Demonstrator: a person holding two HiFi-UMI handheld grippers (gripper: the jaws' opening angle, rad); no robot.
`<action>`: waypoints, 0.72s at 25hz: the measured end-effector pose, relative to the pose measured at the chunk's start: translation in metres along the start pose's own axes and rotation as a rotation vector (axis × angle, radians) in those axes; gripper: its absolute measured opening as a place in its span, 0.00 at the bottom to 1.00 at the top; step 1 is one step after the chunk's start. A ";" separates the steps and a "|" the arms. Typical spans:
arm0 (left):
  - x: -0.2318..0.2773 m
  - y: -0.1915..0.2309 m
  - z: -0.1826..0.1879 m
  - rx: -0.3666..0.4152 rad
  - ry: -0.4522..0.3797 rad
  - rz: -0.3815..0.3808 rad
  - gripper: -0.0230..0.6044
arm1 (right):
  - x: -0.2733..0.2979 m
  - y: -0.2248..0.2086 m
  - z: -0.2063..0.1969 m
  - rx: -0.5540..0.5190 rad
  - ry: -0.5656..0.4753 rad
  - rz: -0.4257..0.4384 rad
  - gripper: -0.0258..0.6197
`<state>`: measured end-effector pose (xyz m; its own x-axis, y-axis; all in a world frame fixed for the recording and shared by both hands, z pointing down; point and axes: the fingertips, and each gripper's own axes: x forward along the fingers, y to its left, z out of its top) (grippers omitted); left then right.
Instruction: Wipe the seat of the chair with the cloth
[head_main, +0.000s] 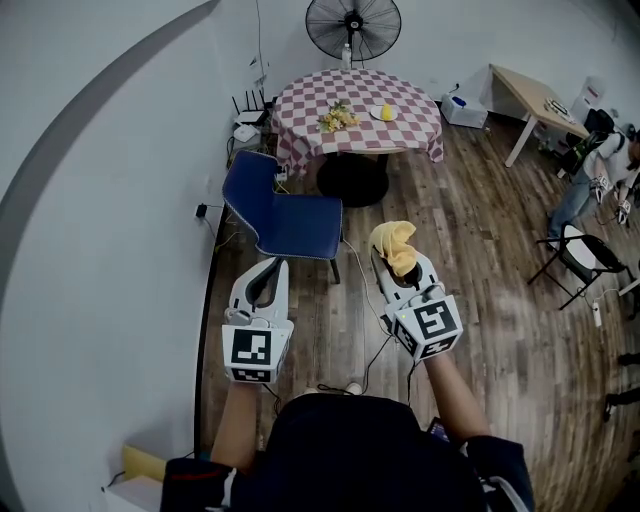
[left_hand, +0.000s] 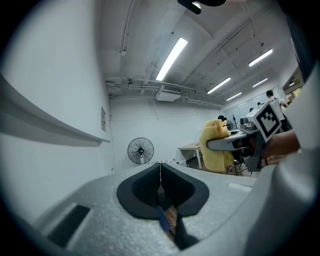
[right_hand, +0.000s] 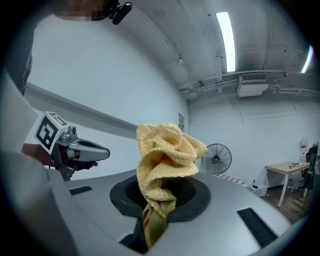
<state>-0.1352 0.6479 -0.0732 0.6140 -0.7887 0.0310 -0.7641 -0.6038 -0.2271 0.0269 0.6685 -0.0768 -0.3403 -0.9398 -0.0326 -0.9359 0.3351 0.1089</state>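
Chair (head_main: 295, 225) beside wall (head_main: 120, 250); cloth (head_main: 393, 245) well apart, floor (head_main: 312, 300) between.

Both forearms reach forward, level; left tool (head_main: 272, 268) closed empty, right tool (head_main: 400, 275) clamps cloth (head_main: 394, 242).

Wooden plank floor (head_main: 480, 270) — blue chair (head_main: 290, 220), round checkered table (head_main: 305, 112), standing fan (head_main: 352, 28), black folding chair (head_main: 583, 252)

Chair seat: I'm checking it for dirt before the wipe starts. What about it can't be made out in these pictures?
Head view: the chair is too small to show stains or crumbs on its seat.
Left gripper view: the left gripper blocks nearly all of it with its own body.
Right gripper view: the cloth fills the foreground; no chair shows.
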 end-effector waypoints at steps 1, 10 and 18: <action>0.002 -0.003 -0.001 -0.003 0.000 0.001 0.07 | -0.001 -0.002 -0.003 -0.001 0.002 0.004 0.12; 0.011 -0.043 -0.013 0.030 0.033 0.020 0.07 | -0.017 -0.022 -0.025 -0.002 0.007 0.056 0.12; 0.027 -0.043 -0.012 0.048 0.061 0.049 0.07 | -0.005 -0.036 -0.032 0.012 0.011 0.090 0.12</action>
<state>-0.0885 0.6512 -0.0506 0.5622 -0.8234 0.0773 -0.7815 -0.5596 -0.2760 0.0654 0.6591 -0.0490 -0.4221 -0.9065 -0.0119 -0.9026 0.4189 0.0994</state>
